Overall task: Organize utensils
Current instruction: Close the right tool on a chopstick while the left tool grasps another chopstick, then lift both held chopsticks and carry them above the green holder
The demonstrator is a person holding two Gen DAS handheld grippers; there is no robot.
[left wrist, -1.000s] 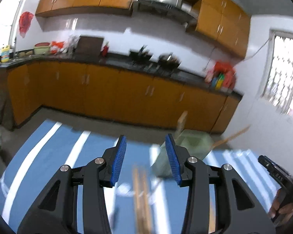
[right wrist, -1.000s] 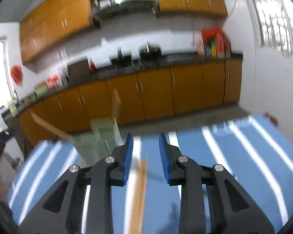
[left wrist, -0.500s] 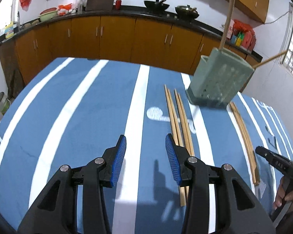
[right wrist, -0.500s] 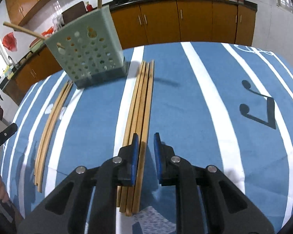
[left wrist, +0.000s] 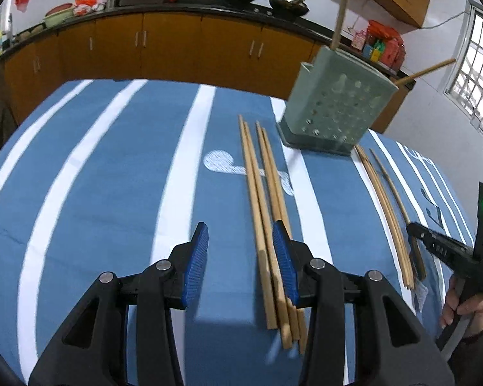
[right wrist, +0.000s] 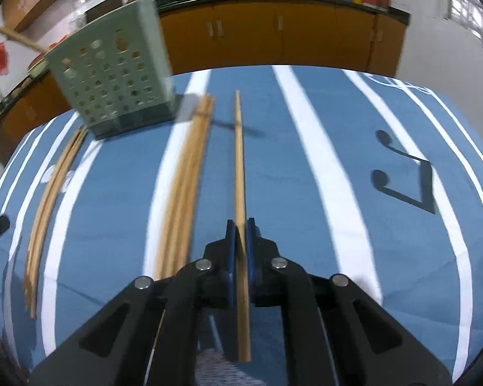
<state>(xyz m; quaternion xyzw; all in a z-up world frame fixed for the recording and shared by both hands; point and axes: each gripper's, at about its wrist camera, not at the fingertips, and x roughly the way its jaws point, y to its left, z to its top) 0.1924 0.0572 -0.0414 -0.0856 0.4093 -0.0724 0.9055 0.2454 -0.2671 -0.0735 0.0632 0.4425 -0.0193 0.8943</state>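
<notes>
A pale green perforated utensil holder (left wrist: 335, 109) stands at the table's far side with two sticks in it; it also shows in the right wrist view (right wrist: 112, 80). Several wooden chopsticks (left wrist: 267, 212) lie in a bundle just by my left gripper's (left wrist: 241, 257) right finger. My left gripper is open and empty, low over the cloth. My right gripper (right wrist: 240, 225) is shut on one chopstick (right wrist: 240, 160) and holds it above the cloth, pointing away. More chopsticks (right wrist: 183, 186) lie left of it, and another bundle (right wrist: 48, 199) farther left.
The table is covered by a blue cloth with white stripes (left wrist: 112, 193). Orange kitchen cabinets (left wrist: 177, 45) run behind the table. The right gripper's body and the hand holding it show at the right edge of the left wrist view (left wrist: 460, 263).
Both grippers dropped from looking at the room to low over the table. My right gripper closed on one chopstick and lifted it out of its bundle. My left gripper moved nearer the chopsticks.
</notes>
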